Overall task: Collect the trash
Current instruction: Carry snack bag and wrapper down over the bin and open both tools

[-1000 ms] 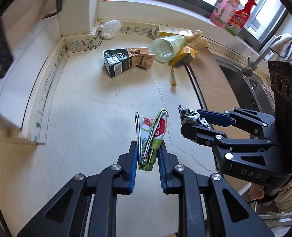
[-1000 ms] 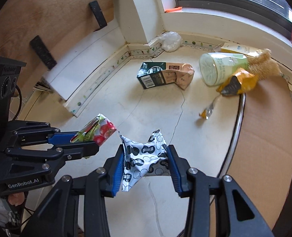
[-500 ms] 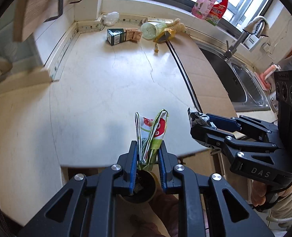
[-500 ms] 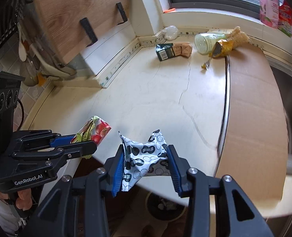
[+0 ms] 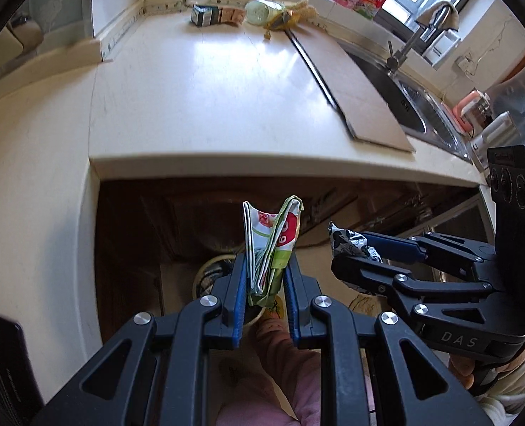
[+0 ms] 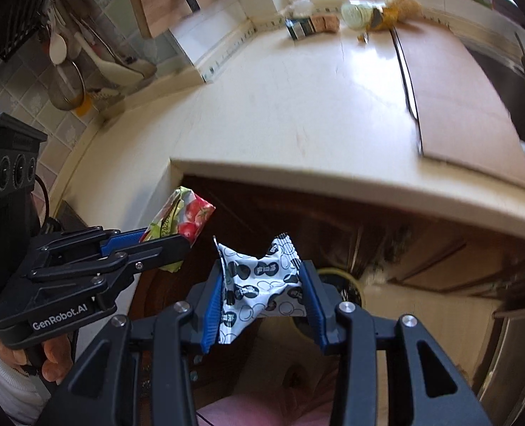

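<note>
Left gripper (image 5: pixel 264 280) pinching folded red-green wrapper (image 5: pixel 271 241) at frame centre, right gripper (image 6: pixel 262 294) clamping spotted wrapper (image 6: pixel 260 284) crosswise; both probably light, crumply, slippery.

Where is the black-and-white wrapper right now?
The black-and-white wrapper is clamped in the right tongs, off the counter's front edge, above a round bin on the floor.

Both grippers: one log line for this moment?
left gripper: shut on red-green wrapper | right gripper: shut on black-white wrapper | bin: below
</note>
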The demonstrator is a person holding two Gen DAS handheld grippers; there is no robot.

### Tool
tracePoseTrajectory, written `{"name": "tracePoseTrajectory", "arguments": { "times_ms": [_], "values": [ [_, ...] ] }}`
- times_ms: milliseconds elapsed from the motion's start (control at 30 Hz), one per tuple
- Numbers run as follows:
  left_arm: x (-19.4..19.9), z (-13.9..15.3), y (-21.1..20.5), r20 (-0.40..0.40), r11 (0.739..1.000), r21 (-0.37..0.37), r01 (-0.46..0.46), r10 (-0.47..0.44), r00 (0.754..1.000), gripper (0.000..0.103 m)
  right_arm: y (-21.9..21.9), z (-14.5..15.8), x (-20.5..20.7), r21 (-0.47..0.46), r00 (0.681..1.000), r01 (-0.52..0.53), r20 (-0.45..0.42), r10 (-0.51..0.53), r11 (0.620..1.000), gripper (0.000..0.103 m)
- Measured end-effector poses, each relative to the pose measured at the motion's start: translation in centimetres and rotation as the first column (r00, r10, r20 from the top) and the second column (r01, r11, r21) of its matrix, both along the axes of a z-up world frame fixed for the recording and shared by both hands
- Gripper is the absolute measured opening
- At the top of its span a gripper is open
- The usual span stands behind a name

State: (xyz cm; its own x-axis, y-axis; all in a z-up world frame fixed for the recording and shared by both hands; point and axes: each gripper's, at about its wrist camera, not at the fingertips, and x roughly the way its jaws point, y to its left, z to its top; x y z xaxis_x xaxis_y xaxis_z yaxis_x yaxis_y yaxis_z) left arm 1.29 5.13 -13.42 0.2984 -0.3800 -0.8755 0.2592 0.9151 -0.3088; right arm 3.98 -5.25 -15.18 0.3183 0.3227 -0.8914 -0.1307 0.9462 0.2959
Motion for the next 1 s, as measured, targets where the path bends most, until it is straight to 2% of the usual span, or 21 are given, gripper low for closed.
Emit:
{"name": "tracePoseTrajectory", "arguments": {
  "times_ms": [233, 500, 700, 767, 833, 1000],
  "values": [
    [-1.5, -6.9, -0.5, -0.119, 1.000, -0.007, -0.006, 0.005, 0.993, 0.017, -1.3, -5.6, -2.0, -0.028, 0.991, 0.050, -0.124, -0.053, 0.998, 0.041],
    [-1.9, -16.1, -1.9, -0.201, 1.000, 0.017, 0.009, -0.005, 0.980, 0.017, -2.7, -14.3, -2.0, -0.034, 0.968, 0.115, -0.221, -0.120, 0.993, 0.041],
    [-0.8, -22.3, -2.8, -0.227, 0.999, 0.020, -0.029, 0.033, 0.973, 0.018, -3.9, -21.1, -1.1, -0.027, 0.957, 0.141, -0.250, -0.143, 0.990, 0.042],
    [-0.4, -24.0, -3.2, -0.214, 0.998, 0.039, -0.041, 0.049, 0.976, 0.018, -4.4, -23.5, -0.9, -0.020, 0.952, 0.153, -0.265, -0.153, 0.988, 0.042],
    [0.2, -25.8, -3.8, -0.203, 0.998, 0.047, -0.047, 0.056, 0.978, 0.018, -4.8, -25.3, -0.6, -0.019, 0.948, 0.160, -0.275, -0.159, 0.987, 0.042],
    [0.8, -30.0, -4.7, -0.243, 0.999, 0.029, -0.044, 0.050, 0.969, 0.019, -5.3, -29.1, 0.2, -0.008, 0.944, 0.147, -0.297, -0.142, 0.989, 0.042]
  ]
}}
